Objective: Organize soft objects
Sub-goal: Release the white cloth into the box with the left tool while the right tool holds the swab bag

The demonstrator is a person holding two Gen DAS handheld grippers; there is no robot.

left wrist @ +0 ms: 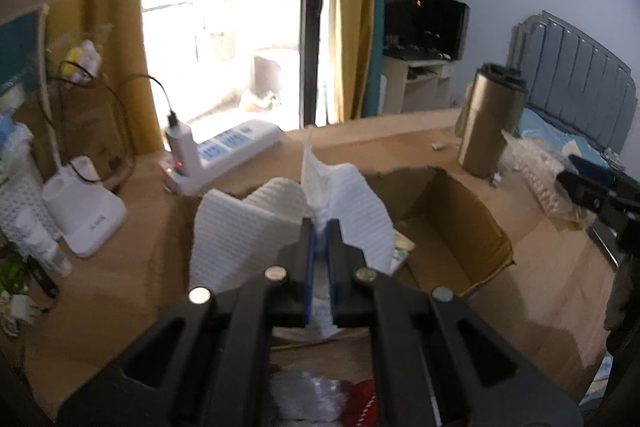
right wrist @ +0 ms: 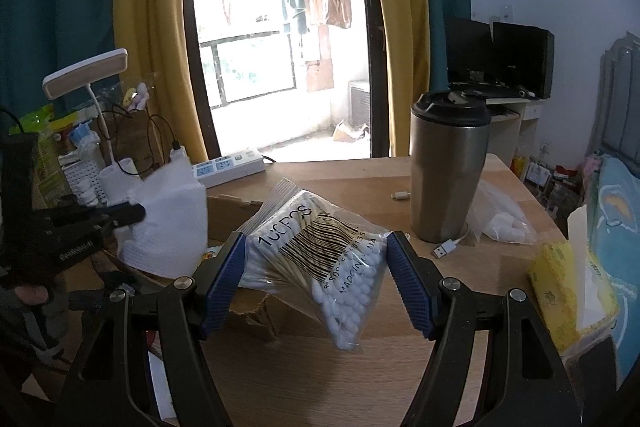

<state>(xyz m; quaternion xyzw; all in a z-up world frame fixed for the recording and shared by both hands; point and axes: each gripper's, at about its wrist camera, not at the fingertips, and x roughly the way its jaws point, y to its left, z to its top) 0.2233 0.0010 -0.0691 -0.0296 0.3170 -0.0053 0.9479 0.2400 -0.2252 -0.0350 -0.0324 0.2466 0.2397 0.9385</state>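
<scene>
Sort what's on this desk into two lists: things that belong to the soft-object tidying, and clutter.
Job: white cloth in left gripper; cotton swab bag in right gripper; cardboard box.

Clutter: steel tumbler; power strip; desk lamp; tissue pack.

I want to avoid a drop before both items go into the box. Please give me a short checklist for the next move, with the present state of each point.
1. Left gripper clamped on the white textured cloth: ok, the blue pads pinch a gathered fold.
2. Right gripper holding the clear plastic bag of cotton swabs: ok, though the bag hangs tilted between wide-set fingers.
3. Open brown cardboard box reachable under the cloth: ok.
4. Free space in the box: ok, bare floor shows on its right side.
5. Tall steel tumbler with black lid away from the bag's path: cannot tell.
6. White USB cable clear of the right gripper: ok.
</scene>
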